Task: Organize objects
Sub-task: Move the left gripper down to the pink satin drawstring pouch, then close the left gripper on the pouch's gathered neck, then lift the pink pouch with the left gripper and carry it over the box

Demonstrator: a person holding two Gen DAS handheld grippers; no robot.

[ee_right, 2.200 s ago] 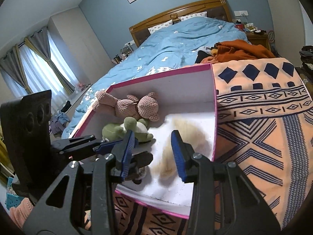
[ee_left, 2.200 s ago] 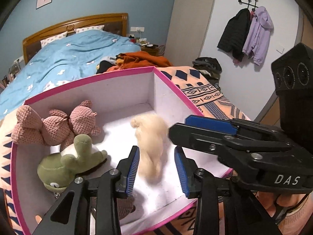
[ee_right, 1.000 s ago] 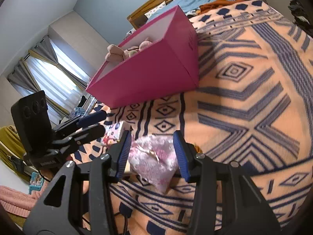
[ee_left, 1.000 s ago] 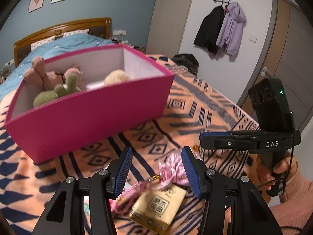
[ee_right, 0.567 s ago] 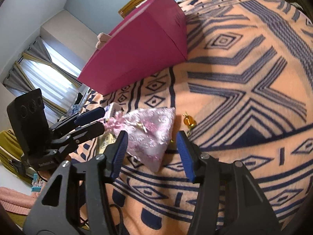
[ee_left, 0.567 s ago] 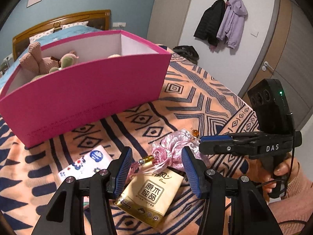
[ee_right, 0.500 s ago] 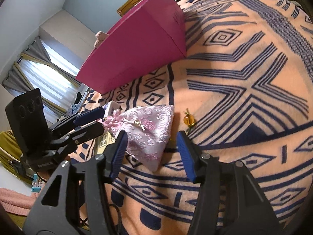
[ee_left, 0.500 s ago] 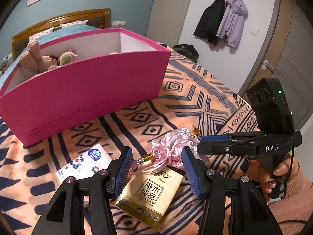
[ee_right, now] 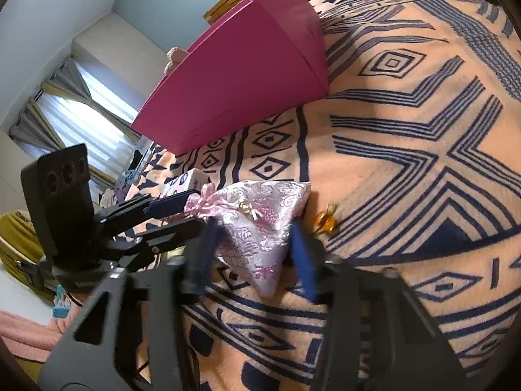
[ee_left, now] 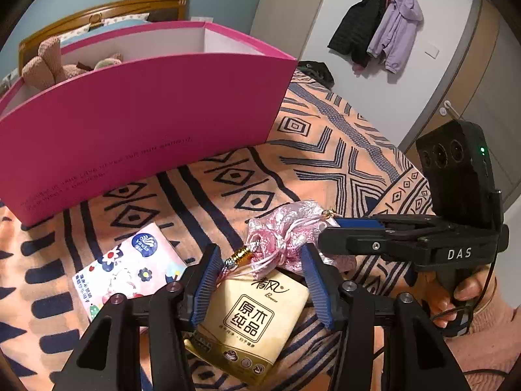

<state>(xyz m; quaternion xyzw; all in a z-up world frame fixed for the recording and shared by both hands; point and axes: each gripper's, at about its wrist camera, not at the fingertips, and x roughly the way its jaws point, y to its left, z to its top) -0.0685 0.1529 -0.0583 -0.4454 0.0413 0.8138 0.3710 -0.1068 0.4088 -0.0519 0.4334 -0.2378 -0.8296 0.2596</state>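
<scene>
Both grippers have been brought down from the pink box (ee_left: 136, 110) to the blanket (ee_right: 407, 163). Left hand-held gripper (ee_left: 257, 280) closing, pads not yet touching the tan tissue pack (ee_left: 250, 319) between them. Right hand-held gripper (ee_right: 254, 254) closing around the pink pouch (ee_right: 260, 221), contact unclear. Box at 11 o'clock, toys inside; pickups judged next.

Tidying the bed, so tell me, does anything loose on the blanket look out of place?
Yes: a small amber bead lies alone on the blanket, just beside the pink pouch, easy to miss.

Two jackets (ee_left: 384, 29) hang beside curtains (ee_right: 75, 110)
</scene>
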